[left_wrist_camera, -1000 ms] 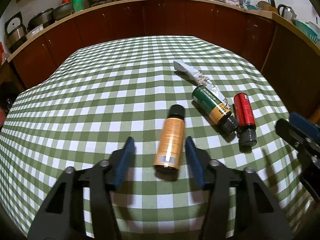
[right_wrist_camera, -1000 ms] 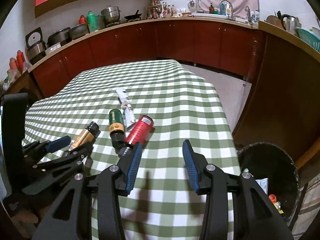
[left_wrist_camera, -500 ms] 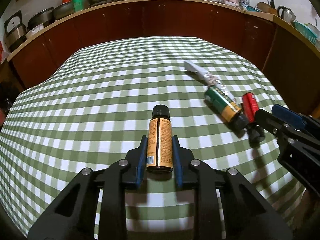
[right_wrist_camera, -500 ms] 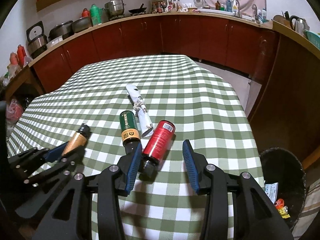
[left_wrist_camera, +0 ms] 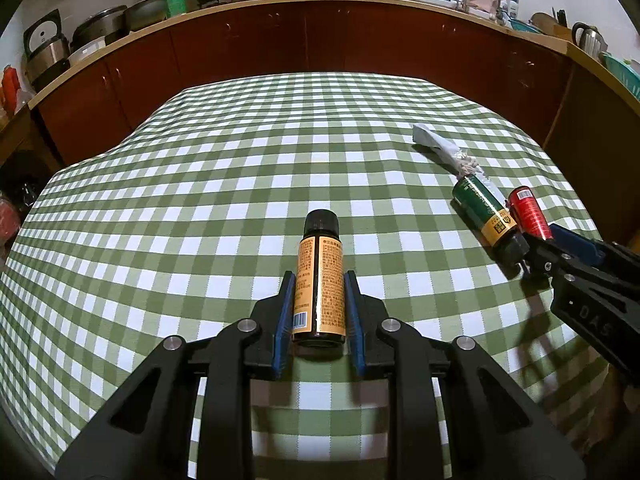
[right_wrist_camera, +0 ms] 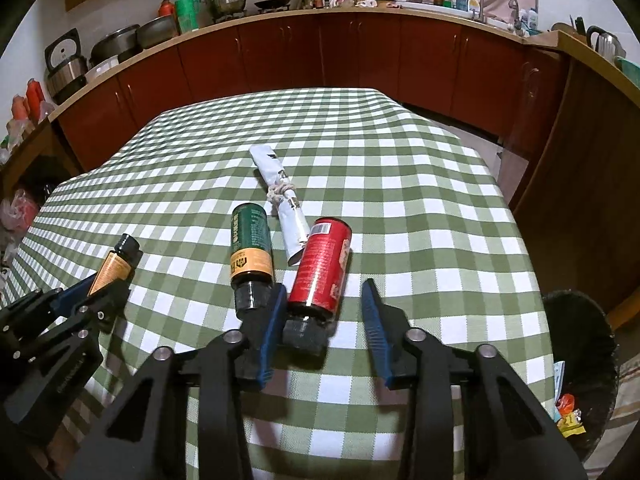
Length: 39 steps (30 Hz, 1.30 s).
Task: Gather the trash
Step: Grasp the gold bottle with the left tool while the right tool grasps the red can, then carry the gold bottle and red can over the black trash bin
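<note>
Left wrist: left tongs (left_wrist_camera: pixel 319 312) pinch orange bottle (left_wrist_camera: pixel 320 288) lying on checked table (left_wrist_camera: pixel 200 200) | right wrist: right tongs (right_wrist_camera: pixel 324 320) just narrowed, straddle red bottle (right_wrist_camera: pixel 322 266), left pad touching, right pad apart | green bottle (right_wrist_camera: pixel 251 246), tied paper roll (right_wrist_camera: pixel 282 196) beside | bin (right_wrist_camera: pixel 580 372) at table's right.
</note>
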Each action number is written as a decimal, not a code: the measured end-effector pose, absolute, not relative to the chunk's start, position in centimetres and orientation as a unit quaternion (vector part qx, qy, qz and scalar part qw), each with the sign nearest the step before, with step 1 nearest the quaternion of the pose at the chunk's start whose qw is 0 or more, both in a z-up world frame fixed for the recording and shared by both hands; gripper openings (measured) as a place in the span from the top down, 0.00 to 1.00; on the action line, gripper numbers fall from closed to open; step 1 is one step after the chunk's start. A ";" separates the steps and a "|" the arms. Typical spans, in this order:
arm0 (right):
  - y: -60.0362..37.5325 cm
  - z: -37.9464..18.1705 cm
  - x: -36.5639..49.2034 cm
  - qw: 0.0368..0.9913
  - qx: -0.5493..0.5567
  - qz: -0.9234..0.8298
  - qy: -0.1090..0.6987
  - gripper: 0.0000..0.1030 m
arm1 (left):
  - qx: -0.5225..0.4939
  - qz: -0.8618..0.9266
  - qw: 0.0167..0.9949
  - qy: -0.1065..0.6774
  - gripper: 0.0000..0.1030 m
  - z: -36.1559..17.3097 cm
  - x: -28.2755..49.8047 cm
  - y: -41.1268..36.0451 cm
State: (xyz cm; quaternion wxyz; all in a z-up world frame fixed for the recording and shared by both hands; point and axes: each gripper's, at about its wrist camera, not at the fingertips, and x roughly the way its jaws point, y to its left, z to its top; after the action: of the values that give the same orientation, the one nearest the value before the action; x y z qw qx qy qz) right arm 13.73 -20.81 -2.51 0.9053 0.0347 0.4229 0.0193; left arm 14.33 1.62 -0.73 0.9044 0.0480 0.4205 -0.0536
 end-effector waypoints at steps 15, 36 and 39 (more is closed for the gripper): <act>-22.3 -1.7 11.1 0.913 0.034 0.026 0.407 0.75 | 0.049 -0.055 0.904 0.420 0.77 -0.7 13.4 0.2; -31.0 -0.8 4.5 0.921 0.067 -0.043 0.382 0.75 | 0.081 -0.132 0.900 0.407 0.77 0.2 9.0 -9.1; -32.5 -0.7 3.7 0.921 0.072 -0.054 0.379 0.75 | 0.088 -0.144 0.899 0.403 0.77 0.3 8.4 -10.9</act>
State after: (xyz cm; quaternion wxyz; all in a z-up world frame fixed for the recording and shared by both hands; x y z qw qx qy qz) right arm 3.73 -32.47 -0.73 0.9210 0.0722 0.3791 -0.0536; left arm 8.41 -10.92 0.31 0.8994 0.0885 0.4031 -0.1441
